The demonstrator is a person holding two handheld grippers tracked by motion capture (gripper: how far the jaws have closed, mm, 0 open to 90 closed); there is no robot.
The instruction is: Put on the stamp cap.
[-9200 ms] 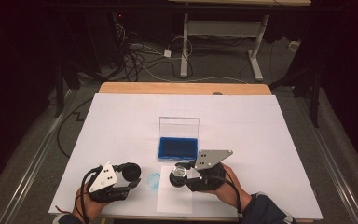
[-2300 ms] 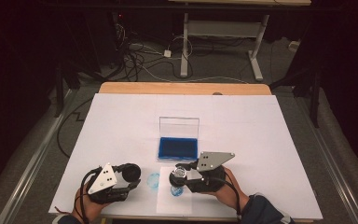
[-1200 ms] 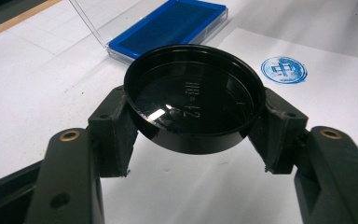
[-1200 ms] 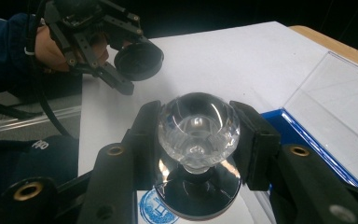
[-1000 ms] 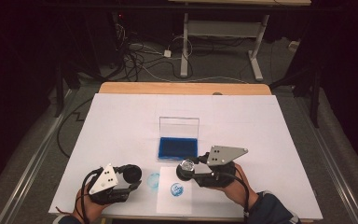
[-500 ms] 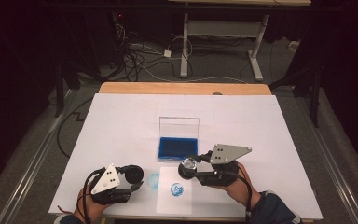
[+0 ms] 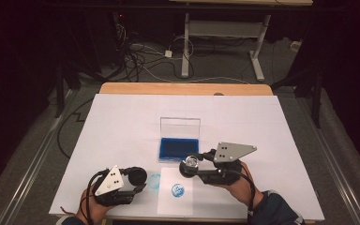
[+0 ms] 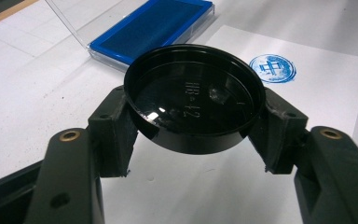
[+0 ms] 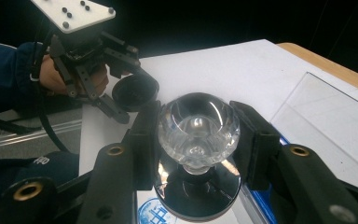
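Note:
My left gripper is shut on a round black cap, low over the white table at the front left. In the left gripper view the cap sits hollow side up between the pads. My right gripper is shut on a stamp by its clear faceted knob, held above the near edge of the blue ink pad. A white paper sheet lies in front of the pad and bears a round blue print.
The ink pad's clear lid stands open behind it. A faint blue smudge marks the table cover left of the sheet. The wooden table edge runs along the back, with cables and a desk frame on the floor beyond.
The right gripper has lifted the stamp off the paper sheet, leaving the blue print, and carried it up toward the ink pad. It barely moved in the last second. The left gripper stayed put.

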